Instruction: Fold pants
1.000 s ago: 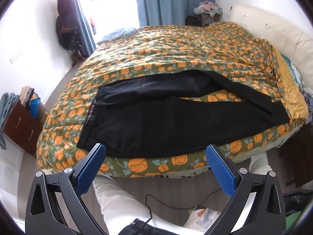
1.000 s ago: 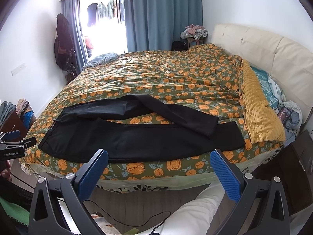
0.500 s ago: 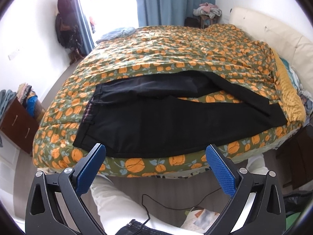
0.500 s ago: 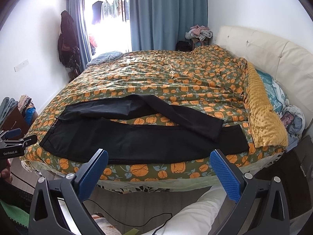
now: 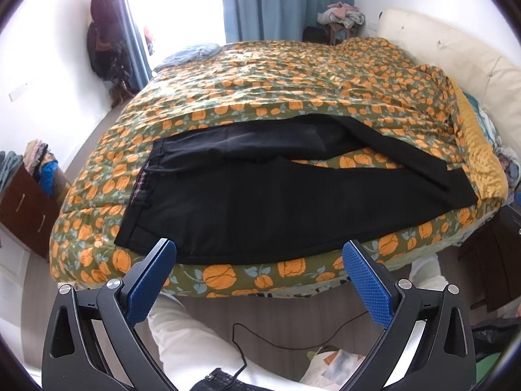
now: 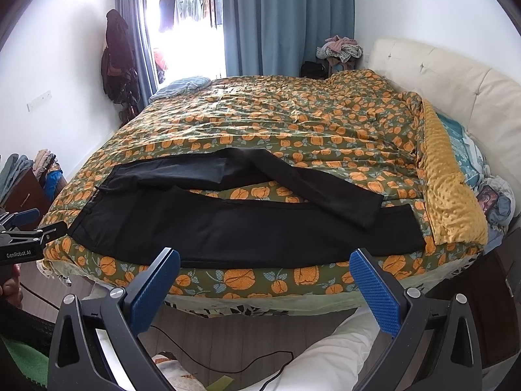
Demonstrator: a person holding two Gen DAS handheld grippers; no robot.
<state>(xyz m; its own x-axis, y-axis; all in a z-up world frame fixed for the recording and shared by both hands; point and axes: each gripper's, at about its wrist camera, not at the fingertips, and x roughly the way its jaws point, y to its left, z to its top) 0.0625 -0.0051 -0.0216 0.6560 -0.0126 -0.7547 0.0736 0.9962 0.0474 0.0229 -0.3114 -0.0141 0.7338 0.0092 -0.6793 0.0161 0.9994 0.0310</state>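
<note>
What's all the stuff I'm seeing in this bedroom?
pants: one, black, flat on the bed's near edge, far leg lying askew
quilt: one, green with orange fruit, covering the bed
blanket: one, mustard, along the headboard side
headboard: one, cream, right
curtains: blue, by the window
clothes pile: one, mixed, far corner
dresser: one, brown, left
left gripper: one, blue pads, open
right gripper: one, blue pads, open

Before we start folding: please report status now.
Left claw open, right claw open, both empty. Black pants on bed, unfolded, legs apart. Nothing blocking.
</note>
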